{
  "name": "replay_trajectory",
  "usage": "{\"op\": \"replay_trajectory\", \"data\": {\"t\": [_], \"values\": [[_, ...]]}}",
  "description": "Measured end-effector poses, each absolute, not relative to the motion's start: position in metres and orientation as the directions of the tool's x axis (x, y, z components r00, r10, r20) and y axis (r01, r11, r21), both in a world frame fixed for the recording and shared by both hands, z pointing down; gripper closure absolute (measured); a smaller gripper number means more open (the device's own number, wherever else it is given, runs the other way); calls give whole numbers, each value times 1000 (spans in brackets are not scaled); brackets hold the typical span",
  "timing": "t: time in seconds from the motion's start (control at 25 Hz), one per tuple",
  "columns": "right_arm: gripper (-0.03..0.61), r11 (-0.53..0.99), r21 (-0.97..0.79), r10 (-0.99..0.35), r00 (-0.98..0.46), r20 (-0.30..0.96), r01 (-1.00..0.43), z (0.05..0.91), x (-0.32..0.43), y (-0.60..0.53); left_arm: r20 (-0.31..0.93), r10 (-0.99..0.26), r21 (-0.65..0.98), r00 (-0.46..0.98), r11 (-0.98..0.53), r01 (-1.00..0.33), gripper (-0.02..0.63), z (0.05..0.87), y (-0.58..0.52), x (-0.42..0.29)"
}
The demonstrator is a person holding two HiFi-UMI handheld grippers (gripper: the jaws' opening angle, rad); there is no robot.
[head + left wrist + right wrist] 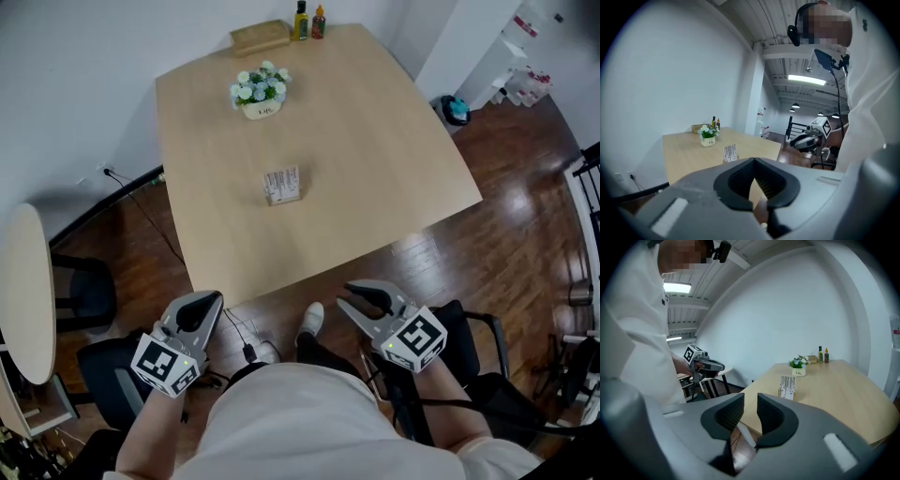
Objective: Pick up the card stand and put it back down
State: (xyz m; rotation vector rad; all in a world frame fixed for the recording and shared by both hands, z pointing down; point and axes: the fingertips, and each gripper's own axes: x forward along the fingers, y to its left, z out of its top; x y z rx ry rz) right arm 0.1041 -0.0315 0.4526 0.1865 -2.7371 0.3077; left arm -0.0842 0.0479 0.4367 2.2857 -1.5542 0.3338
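Observation:
The card stand [281, 186] is a small white printed card in a wooden base, upright near the middle of the light wooden table [375, 150]. It also shows in the left gripper view as the card stand [730, 153] and in the right gripper view as the card stand [788, 386]. Both grippers hang off the table's near edge, above the person's lap and well short of the stand. My left gripper [208, 300] [753, 161] is shut with nothing in it. My right gripper [354, 295] [750, 404] is open and holds nothing.
A white pot of flowers [261, 91] stands further back on the table. A wooden box [260, 36] and two small bottles [308, 21] sit at the far edge. A round side table [23, 291] and dark chairs [89, 295] stand left. A black chair [478, 347] is right.

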Motion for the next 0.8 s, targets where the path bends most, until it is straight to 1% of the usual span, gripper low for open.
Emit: {"op": "replay_trajectory", "data": {"t": [0.2,0.36,0.56,0.8], "values": [[487,970,-167,-101,-921,376,-175,436,91,2,319,-856,191,408,-363,-912,611,418,91,-76],[488,975,-132,-121,-920,373,-181,420,79,33,280,-869,223,408,-354,-908,611,409,128,-87],[488,976,-106,-135,-915,381,-188,415,73,70,260,-877,193,404,-362,-912,611,413,162,-96],[495,966,-84,-194,-901,387,-244,414,91,113,227,-894,163,386,-356,-920,611,402,195,-112]]}}
